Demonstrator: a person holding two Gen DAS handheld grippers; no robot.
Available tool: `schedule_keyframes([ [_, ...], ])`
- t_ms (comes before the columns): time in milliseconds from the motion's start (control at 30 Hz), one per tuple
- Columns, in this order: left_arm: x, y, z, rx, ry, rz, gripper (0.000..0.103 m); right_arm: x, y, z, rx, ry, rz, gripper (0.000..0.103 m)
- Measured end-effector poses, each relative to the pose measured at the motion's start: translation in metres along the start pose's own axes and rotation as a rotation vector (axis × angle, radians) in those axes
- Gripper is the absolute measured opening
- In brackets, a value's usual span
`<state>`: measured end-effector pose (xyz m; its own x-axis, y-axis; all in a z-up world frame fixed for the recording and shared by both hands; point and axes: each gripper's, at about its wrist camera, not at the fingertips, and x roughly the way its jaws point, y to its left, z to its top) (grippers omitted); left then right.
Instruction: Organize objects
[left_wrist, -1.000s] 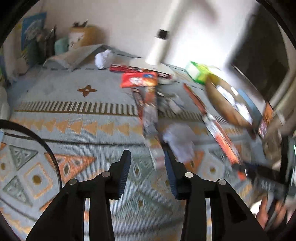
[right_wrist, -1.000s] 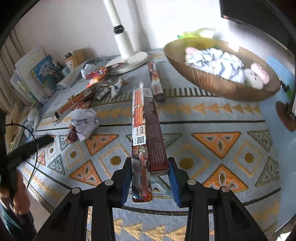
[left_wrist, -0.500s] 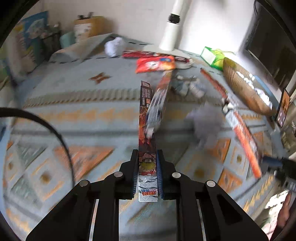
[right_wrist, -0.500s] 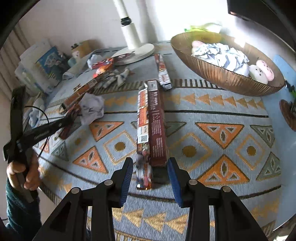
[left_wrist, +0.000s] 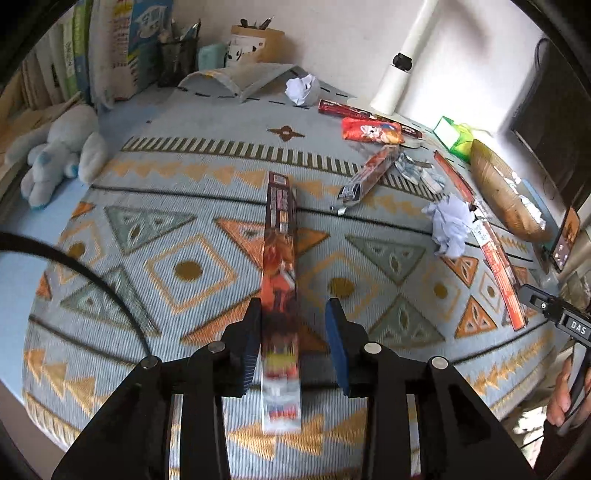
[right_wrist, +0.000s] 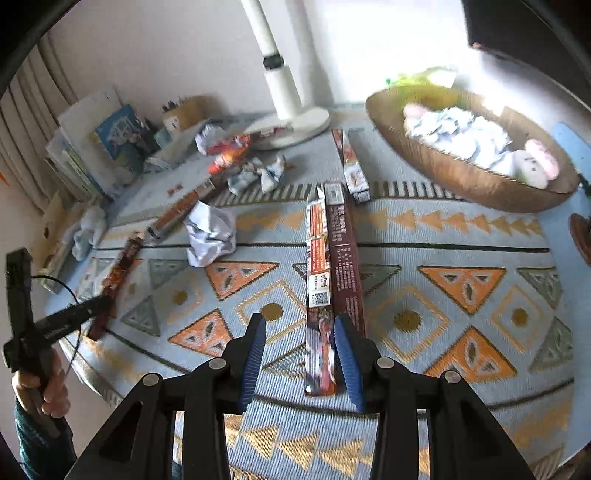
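- The patterned rug (left_wrist: 184, 236) is covering the worktop and carrying everything; its near edge is running out of the frame beneath both grippers.
- The woven basket (right_wrist: 461, 173) is sitting at the far right of the rug, filled with crumpled paper and pink-and-white soft toys. In the left wrist view it is cut to a sliver of its side.
- The pair of long boxes (right_wrist: 334, 258) is lying side by side on the rug, one orange-printed and one dark maroon. Half a second ago the right gripper (right_wrist: 300, 356) was straddling both boxes; now it is standing open and shifted left, its right finger overlapping the pair's near end. Whether that finger is touching the boxes is not clear.
- The long orange box (left_wrist: 281, 273) is lying lengthwise on the rug, running away from the camera, with printed panels at its far end and a blurred near end that is hard to read.
- The left gripper (left_wrist: 293, 343) was clamped on this box half a second ago; now its jaws are standing apart, with the left finger against the box's side and a clear gap on the right.
- The crumpled paper ball (left_wrist: 450, 225) is resting white and loose to the right of the orange box, well apart from it, just beside another long red box.
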<state>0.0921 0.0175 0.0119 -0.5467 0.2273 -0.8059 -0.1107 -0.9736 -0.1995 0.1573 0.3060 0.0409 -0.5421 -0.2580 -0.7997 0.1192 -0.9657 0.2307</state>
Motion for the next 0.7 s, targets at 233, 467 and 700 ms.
schedule_keyframes([
  [233, 0.012, -0.009, 0.012, 0.035, -0.043, 0.048, 0.032, 0.015, 0.011, 0.015, -0.098, -0.033, -0.139, 0.038],
  [467, 0.009, -0.013, 0.006, 0.111, -0.038, 0.068, 0.031, 0.037, 0.038, 0.002, -0.169, 0.046, -0.07, 0.038],
  [700, 0.005, 0.0, 0.004, 0.041, -0.052, 0.039, 0.031, 0.04, 0.028, 0.007, -0.055, 0.026, -0.041, 0.038],
])
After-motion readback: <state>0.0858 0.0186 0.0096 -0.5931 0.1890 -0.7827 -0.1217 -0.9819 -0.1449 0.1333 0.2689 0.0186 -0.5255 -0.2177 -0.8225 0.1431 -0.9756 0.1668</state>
